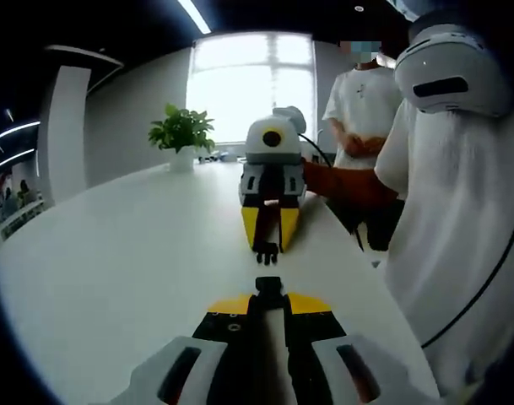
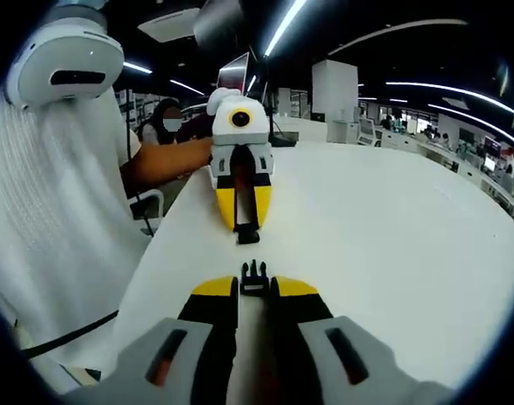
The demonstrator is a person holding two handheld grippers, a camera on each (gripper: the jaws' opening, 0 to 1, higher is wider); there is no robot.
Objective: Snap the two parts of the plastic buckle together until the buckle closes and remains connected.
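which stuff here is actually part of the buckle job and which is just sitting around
Part of the job:
- left gripper, shut on the socket half
- right gripper, shut on the pronged half
- the two halves face each other, still apart

Just around:
- white table
- potted plant
- person in a white shirt standing by

White table [image 1: 113, 270], potted green plant [image 1: 182, 135] standing at its far end
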